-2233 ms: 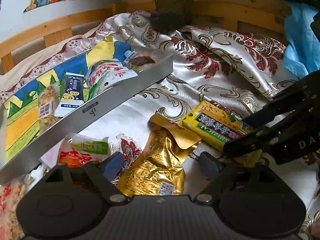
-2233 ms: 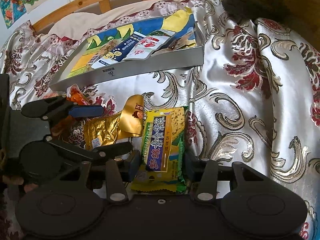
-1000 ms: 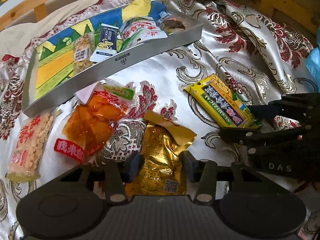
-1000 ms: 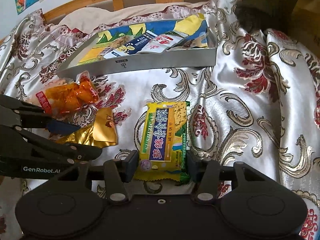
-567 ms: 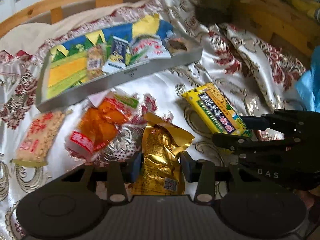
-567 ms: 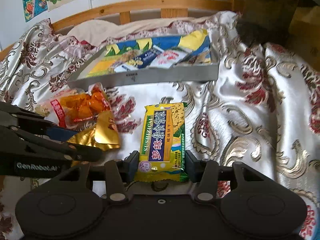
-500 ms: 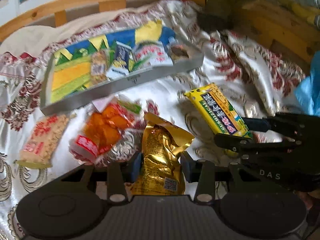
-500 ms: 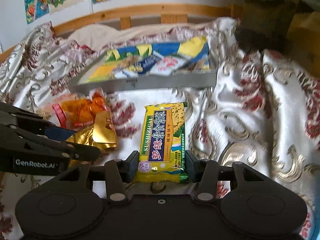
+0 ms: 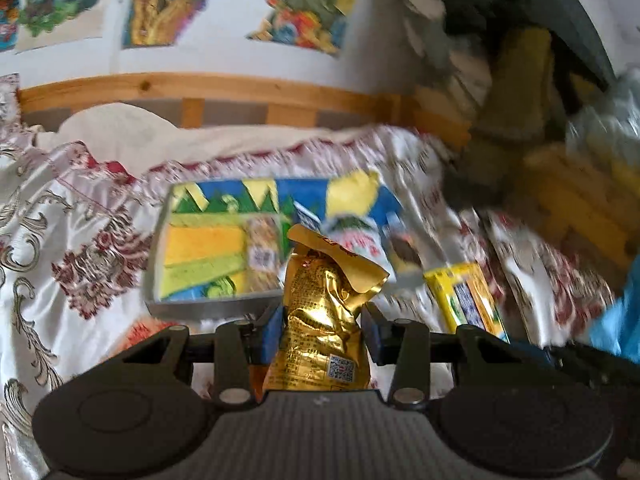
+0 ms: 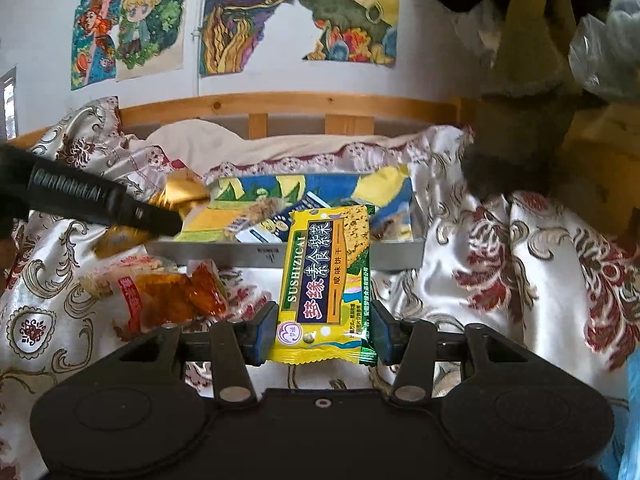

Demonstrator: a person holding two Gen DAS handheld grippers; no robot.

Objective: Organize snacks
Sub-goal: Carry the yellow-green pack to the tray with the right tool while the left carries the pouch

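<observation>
Transfer step: left gripper clamped on gold pouch, right gripper on yellow cracker pack; release required over tray.

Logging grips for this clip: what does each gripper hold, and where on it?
Left gripper: the gold foil pouch, pinched across its lower half. Right gripper: the yellow cracker pack, clamped at its side edges near the bottom end.

A home bedroom: wooden bed frame, satin bedspread, cartoon posters on the wall.
</observation>
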